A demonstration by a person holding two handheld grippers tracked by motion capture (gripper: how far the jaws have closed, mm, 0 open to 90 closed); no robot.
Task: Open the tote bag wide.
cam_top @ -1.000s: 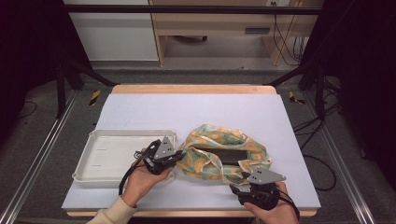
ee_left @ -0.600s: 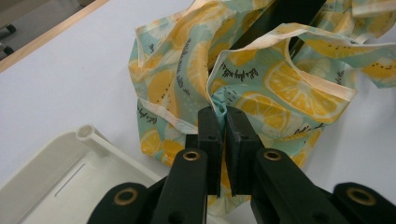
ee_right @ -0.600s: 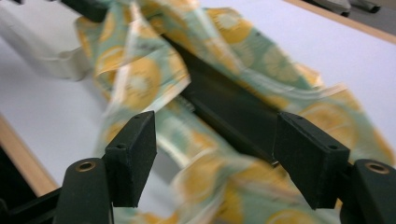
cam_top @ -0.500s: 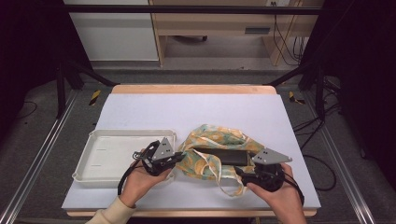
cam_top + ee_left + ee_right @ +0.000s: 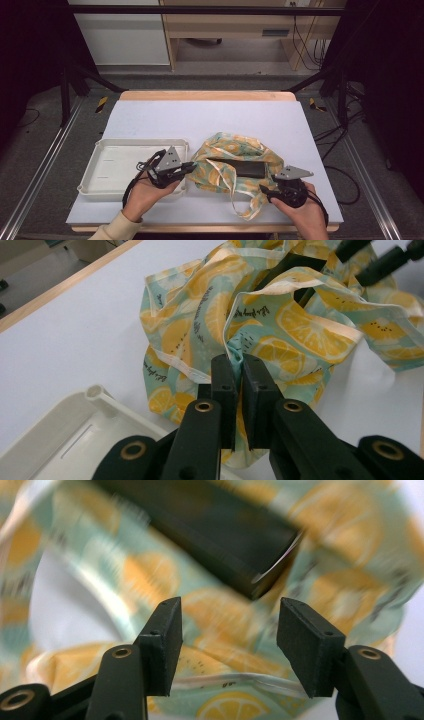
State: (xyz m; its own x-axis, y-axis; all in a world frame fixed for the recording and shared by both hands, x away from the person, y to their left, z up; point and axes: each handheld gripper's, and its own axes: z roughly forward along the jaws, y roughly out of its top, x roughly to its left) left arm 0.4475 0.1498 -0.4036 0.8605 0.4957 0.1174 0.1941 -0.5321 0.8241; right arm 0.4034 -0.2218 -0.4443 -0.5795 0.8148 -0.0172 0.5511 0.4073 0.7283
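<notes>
since the earlier frame the right gripper (image 5: 266,190) had slid left along the near edge toward the bag, while the left gripper (image 5: 190,168) had kept its place. the right gripper's jaws had just been closing a little, yet they stood apart with a clear gap and nothing pinched between them; in the right gripper view they pointed at the end of a black box (image 5: 210,530) lying in the mouth of the bag, the picture there blurred.

the lemon-print cloth bag (image 5: 220,170) lay crumpled on the white table (image 5: 210,120), right of centre and toward the near side, its black box (image 5: 240,167) showing in the open top. one pale strap (image 5: 245,202) trailed toward the near edge, just left of the right gripper.

the left gripper was clamped on a fold of the bag's left rim (image 5: 239,356), the cloth squeezed between the two black jaws. just left of the bag sat a white tray (image 5: 105,155), its right wall close beside the left gripper.
</notes>
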